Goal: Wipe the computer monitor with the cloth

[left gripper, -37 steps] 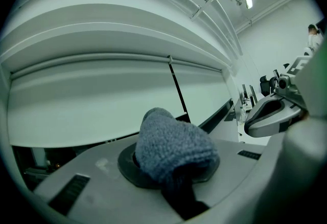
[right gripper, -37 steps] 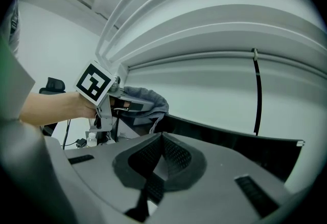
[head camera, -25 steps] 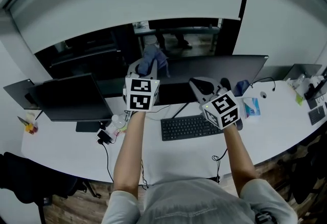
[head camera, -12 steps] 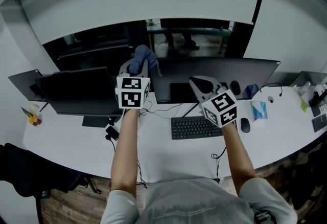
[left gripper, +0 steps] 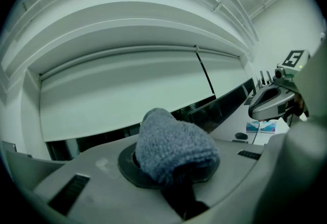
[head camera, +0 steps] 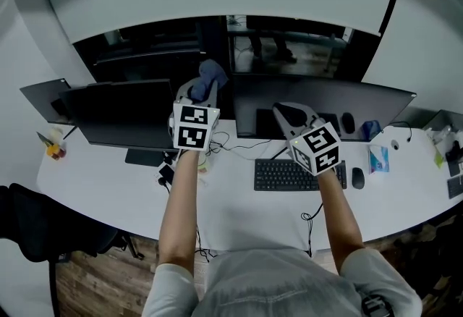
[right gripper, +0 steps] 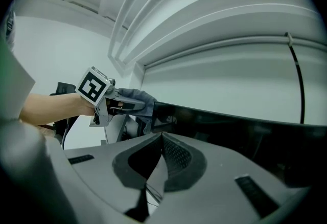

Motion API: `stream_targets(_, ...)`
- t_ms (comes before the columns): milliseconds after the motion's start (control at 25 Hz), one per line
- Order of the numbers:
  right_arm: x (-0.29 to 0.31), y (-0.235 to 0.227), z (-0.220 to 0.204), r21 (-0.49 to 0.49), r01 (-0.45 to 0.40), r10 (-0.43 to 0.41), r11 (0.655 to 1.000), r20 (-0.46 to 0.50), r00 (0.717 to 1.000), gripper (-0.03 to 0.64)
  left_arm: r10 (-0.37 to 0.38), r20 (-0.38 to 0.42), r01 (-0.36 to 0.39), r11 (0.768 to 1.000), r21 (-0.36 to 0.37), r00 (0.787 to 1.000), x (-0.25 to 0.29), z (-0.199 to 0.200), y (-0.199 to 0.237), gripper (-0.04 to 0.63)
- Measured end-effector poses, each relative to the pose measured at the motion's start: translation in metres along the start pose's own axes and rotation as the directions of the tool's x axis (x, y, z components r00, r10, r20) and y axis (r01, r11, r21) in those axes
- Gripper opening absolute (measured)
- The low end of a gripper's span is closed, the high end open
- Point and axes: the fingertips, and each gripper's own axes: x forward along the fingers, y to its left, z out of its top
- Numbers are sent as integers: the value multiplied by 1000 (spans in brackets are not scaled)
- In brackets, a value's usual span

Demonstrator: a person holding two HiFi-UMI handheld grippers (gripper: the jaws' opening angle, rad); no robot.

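My left gripper (head camera: pixel 203 89) is shut on a blue-grey cloth (head camera: pixel 208 75) and holds it up at the top left corner of the wide dark monitor (head camera: pixel 325 102). In the left gripper view the bunched cloth (left gripper: pixel 172 146) fills the jaws of the left gripper (left gripper: pixel 171 166), and the monitor (left gripper: pixel 219 108) runs off to the right. My right gripper (head camera: pixel 284 114) is raised in front of the monitor's lower left part. Its jaws are shut on nothing. The right gripper view shows its tips (right gripper: pixel 161 138) meeting, with the cloth (right gripper: pixel 139 99) against the monitor's left edge (right gripper: pixel 158 113).
A second dark monitor (head camera: pixel 119 111) stands at the left on the curved white desk (head camera: pixel 231 214). A black keyboard (head camera: pixel 296 174), a mouse (head camera: pixel 357 179) and a blue booklet (head camera: pixel 377 158) lie at the right. Cables (head camera: pixel 170 171) trail below the left gripper. A black chair (head camera: pixel 43 236) stands at the lower left.
The head view has swung left, so the monitors sit further right in the picture. The cloth has gone from over the wide monitor's left part to its top left corner. The right gripper stays shut.
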Motion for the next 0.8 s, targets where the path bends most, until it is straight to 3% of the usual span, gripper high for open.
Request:
stream_targets(200,2,1,-3,-3,1,-2,1000,-11,1000,2,-77,5,76,994,80,997,9,7,-24,46)
stream_targets(400,-7,-8,-8,-8,21,-21,1000,-24,1000,2,-126,13,123,986,109,992,15,3,-45,46)
stream_targets(560,-12,-9,-11,2,30,-30,1000,-23,999,2,-163,3,162,985,62,987,12,-3,-49,46)
stream_targets(800,-12,-5,-22,13,34,-34,999,-35,999,2,-198,-82,200,980,16,977,18,-41,-61,46)
